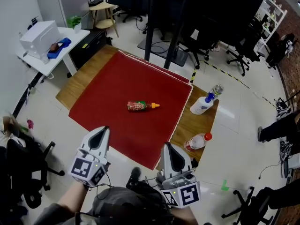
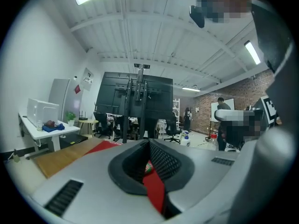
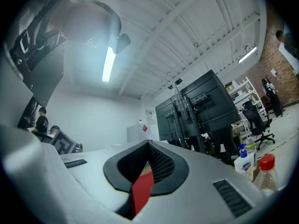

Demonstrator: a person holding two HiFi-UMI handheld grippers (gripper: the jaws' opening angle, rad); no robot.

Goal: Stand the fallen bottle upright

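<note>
We count one fallen bottle [image 1: 142,106] on the red cloth [image 1: 108,93] and three other bottles [image 1: 204,104] at the bench [image 1: 79,81] edge. The fallen bottle lies well ahead of the left claw [image 1: 104,130] and right claw [image 1: 168,147], both clenched and empty.

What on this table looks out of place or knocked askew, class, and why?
The sauce bottle lies on its side in the middle of the red cloth, yellow cap pointing right. The white bottle and red-capped bottle beside the cloth stand upright, so it alone looks toppled.
</note>
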